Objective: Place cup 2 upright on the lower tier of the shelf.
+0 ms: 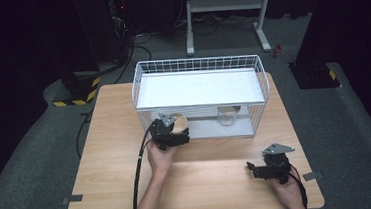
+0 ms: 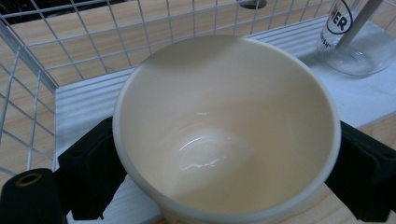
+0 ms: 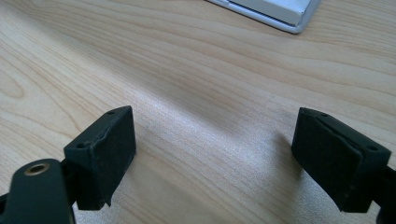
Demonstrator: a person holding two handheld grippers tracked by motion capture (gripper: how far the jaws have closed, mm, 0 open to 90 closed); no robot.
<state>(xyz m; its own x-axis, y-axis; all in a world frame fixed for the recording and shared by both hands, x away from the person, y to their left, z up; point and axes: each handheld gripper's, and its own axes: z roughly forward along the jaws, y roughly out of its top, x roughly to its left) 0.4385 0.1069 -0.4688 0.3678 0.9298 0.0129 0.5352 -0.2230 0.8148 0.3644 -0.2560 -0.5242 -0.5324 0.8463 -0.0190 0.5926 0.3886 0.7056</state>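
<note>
Left claw (image 2: 224,163) grips cream cup (image 2: 224,130) at rack (image 1: 198,63) front edge.

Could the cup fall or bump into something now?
Maybe. The left gripper pinches the cream cup only by its sides, so it might slip. The wire basket mesh is close beside the cup and could catch its rim. The clear glass stands nearby and might get knocked.

The clear glass jar (image 2: 357,44) with black lettering is cut off by the left gripper view's top-right edge; the lettering reads only partly.
</note>
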